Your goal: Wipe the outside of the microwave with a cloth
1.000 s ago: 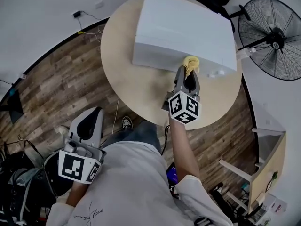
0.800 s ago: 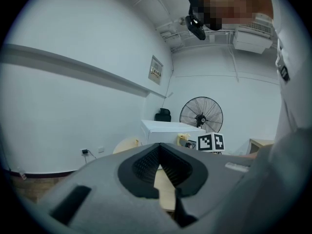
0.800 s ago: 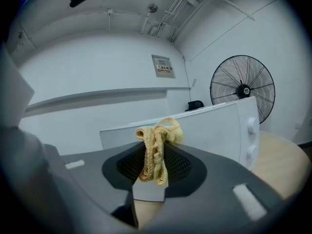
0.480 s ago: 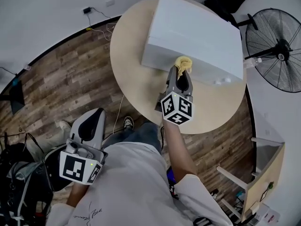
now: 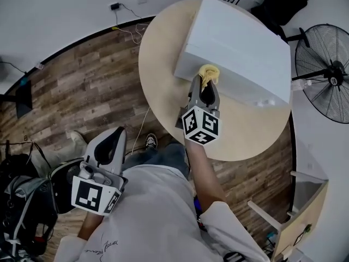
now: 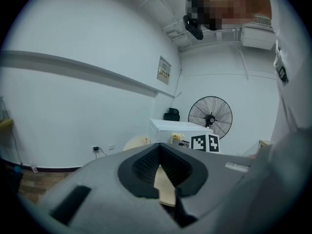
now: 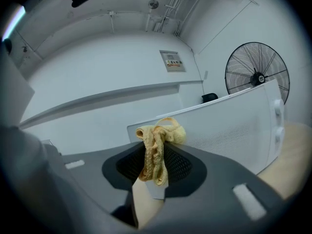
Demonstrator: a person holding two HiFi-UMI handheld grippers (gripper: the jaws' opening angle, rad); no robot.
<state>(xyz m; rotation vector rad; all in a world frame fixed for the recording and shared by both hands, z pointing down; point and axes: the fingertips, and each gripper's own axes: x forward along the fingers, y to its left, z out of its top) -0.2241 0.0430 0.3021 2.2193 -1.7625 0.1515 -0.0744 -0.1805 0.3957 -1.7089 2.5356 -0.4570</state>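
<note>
The yellow cloth [image 5: 209, 72] is held by the right gripper [image 5: 204, 87], whose jaws are closed on it. In the right gripper view the cloth [image 7: 161, 133] is seen bunched and hanging down between the two dark pads, and its upper part is pressed against the white microwave [image 7: 234, 126]. In the head view the contact is made at the lower edge of the microwave [image 5: 240, 48], on the face that is turned toward the person, nearer to its left corner. A perforated pattern is seen on that face in the right gripper view.

The microwave is placed on a round light wooden table [image 5: 163, 53], and a wide bare part of the table is left in front of it. The marker cube [image 5: 200, 125] of the right gripper is seen just in front of the microwave, above the table.

The left gripper [image 5: 109, 141] is held well apart from the microwave, low beside the person's body and over the wooden plank floor [image 5: 82, 75]. In the left gripper view its jaws [image 6: 158, 162] are brought together and nothing is held between them; the microwave [image 6: 175, 128] is seen far behind them.

A standing fan [image 5: 330, 72] is placed to the right of the microwave, beyond the table edge. Dark bags [image 5: 22, 201] are lying on the floor, far to the left of the microwave.
</note>
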